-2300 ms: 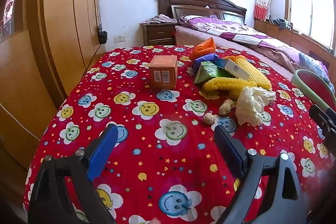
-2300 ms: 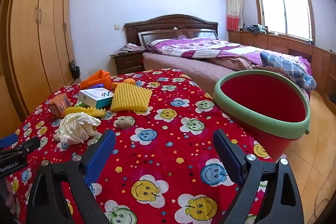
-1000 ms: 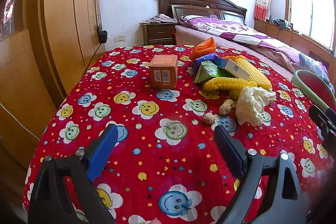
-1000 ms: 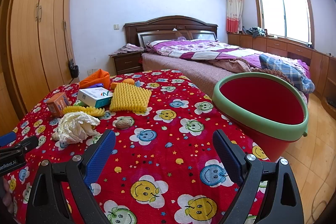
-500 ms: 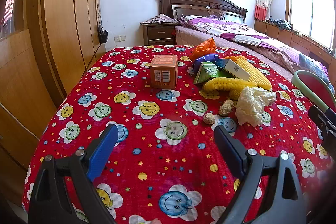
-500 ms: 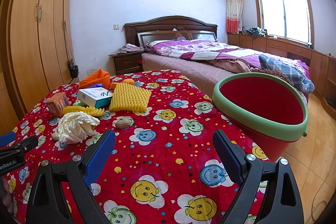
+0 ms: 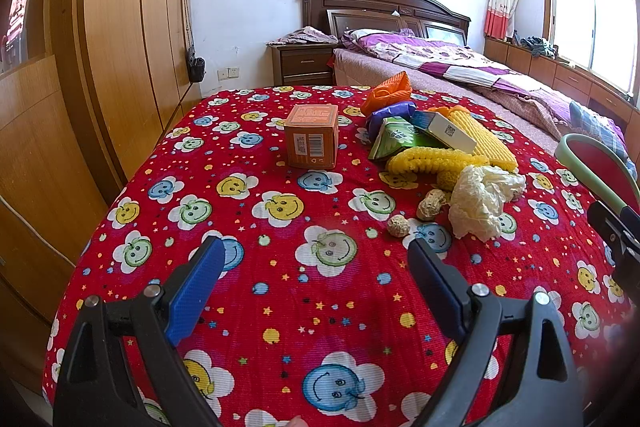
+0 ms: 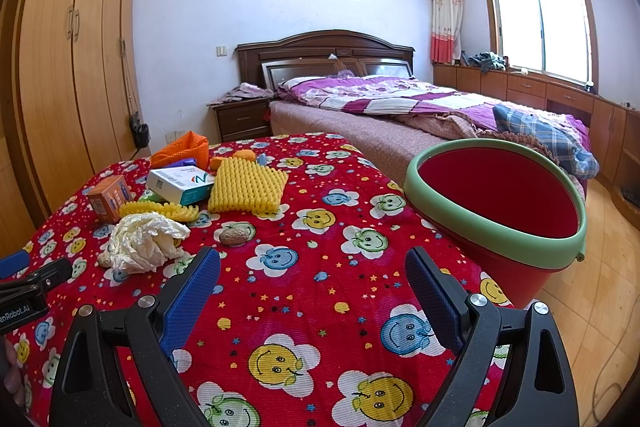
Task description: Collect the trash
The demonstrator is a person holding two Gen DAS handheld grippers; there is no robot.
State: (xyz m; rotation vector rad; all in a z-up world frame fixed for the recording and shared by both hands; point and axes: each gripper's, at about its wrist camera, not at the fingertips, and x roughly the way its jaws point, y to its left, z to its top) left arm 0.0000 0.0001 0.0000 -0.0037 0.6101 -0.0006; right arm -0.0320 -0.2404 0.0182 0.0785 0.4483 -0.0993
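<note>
Right now both of your tongs hang over the near part of the red smiley-face tablecloth (image 7: 280, 307), jaws spread wide and nothing between them: the left gripper (image 7: 316, 267) and the right gripper (image 8: 312, 275) each show only patterned cloth in the gap between their blue pads. Just past the tip of your left tongs' right-hand finger lies a small peanut shell (image 7: 398, 226), with a larger shell (image 7: 431, 203) a little beyond it, touching the crumpled white tissue (image 7: 480, 201). From your right tongs that same tissue (image 8: 142, 241) sits ahead and to the left of the left-hand finger, and another peanut shell (image 8: 234, 235) lies just ahead of that finger. Ahead and to the right of your right tongs, the red bin with a green rim (image 8: 492, 231) stands at the table's edge, tilted so its open mouth faces you; in the left view only a slice of it (image 7: 580, 155) shows at far right. Farther on, straight ahead of your left tongs, the orange carton (image 7: 312, 142) stands upright, apart from the heap. To its right the trash piles together: yellow foam nets (image 8: 248, 185), a white and teal box (image 8: 180, 183), a green packet (image 7: 394, 143), a purple wrapper (image 7: 390, 113) and, farthest, an orange net (image 7: 388, 91).
</note>
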